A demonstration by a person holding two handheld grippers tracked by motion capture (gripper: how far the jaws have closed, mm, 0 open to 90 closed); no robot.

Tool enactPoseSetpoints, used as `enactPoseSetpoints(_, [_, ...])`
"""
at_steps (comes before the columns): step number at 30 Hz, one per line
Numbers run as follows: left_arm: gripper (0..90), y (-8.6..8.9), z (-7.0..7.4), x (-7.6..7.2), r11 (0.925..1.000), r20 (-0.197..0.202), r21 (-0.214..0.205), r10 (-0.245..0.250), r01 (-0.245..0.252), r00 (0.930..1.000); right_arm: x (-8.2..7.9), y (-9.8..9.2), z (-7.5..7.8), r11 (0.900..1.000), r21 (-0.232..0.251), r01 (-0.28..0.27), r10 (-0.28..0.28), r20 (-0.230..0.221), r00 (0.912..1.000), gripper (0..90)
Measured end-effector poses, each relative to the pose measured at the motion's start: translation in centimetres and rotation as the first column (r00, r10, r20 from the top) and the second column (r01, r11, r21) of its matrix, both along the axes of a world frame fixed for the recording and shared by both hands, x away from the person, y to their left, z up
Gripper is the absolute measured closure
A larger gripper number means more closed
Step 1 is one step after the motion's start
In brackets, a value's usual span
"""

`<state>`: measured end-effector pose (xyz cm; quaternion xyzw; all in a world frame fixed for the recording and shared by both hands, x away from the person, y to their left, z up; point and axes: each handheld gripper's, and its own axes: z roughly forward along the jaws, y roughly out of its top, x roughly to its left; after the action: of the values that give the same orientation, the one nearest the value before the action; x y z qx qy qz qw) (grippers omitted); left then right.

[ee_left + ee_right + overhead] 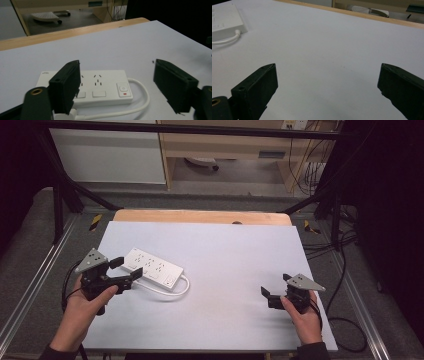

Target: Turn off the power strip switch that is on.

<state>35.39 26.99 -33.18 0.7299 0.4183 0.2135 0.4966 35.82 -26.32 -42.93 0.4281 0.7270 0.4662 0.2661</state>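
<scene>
Your left gripper (pixel 126 269) stood open, nothing gripped, the power strip (pixel 153 268) just ahead of its jaws. Your right gripper (pixel 274 293) gaped over bare white tabletop (pixel 235 255). Beyond lay a wooden edge (pixel 200 216), then shelving (pixel 225 145).

A wooden table (pixel 200 216) carries a pale grey-white sheet (pixel 235 270) that covers nearly all of its top, leaving a strip of bare wood along the far edge. A white power strip (pixel 152 268) lies flat on the sheet, in the left half and set at a slant. Its white cable (pixel 182 290) leaves the end by the switch, loops along the sheet on the near side of the power strip, and ends at a white plug (pixel 65 117) just beside the strip's near edge.
</scene>
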Motion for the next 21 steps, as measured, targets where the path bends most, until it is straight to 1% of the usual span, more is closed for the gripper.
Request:
enactPoseSetpoints(2, [25.4,-0.1,0.1,0.1,1.0,0.0,0.001,-0.002,0.002,1.0,0.0,0.0,0.0,1.0,0.0,0.0,0.0,0.0,1.0,3.3])
enactPoseSetpoints(5, [32.0,-0.4,0.1,0.3,1.0,-0.002,0.0,-0.004,0.004,1.0,0.0,0.0,0.0,1.0,-0.003,0.0,0.0,0.0,1.0,3.3])
enactPoseSetpoints(6, [32.0,-0.5,0.1,0.4,1.0,-0.004,0.002,-0.008,0.008,1.0,0.0,0.0,0.0,1.0,-0.003,0.0,0.0,0.0,1.0,3.3])
enactPoseSetpoints(9, [39.8,-0.8,0.1,0.6,0.9999,-0.002,0.009,-0.013,0.013,0.9999,0.0,0.0,0.0,1.0,-0.003,0.0,0.0,0.0,1.0,3.4])
enactPoseSetpoints(10, [41.5,-1.0,0.1,0.7,0.9997,-0.002,0.011,-0.023,0.023,0.9997,0.0,0.0,0.0,1.0,-0.003,0.001,-0.001,-0.001,1.0,3.4])
enactPoseSetpoints(12, [45.1,-1.2,0.1,0.8,0.9996,-0.001,0.011,-0.028,0.028,0.9996,0.0,0.0,0.0,1.0,-0.002,0.002,-0.002,-0.002,1.0,3.4])
enactPoseSetpoints(17, [57.8,-1.6,0.1,1.1,0.999,0.004,0.017,-0.043,0.043,0.9991,0.0,0.0,0.0,1.0,-0.005,0.003,-0.003,-0.005,1.0,3.4])
enactPoseSetpoints(20, [63.1,-1.8,0.1,1.5,0.9985,-0.003,0.019,-0.052,0.052,0.9987,0.0,0.0,0.0,1.0,-0.005,0.005,-0.005,-0.006,1.0,3.5])
enactPoseSetpoints(21, [64.9,-1.8,0.1,1.6,0.9982,-0.002,0.026,-0.054,0.054,0.9985,0.0,-0.1,0.0,1.0,-0.005,0.005,-0.005,-0.006,1.0,3.5])
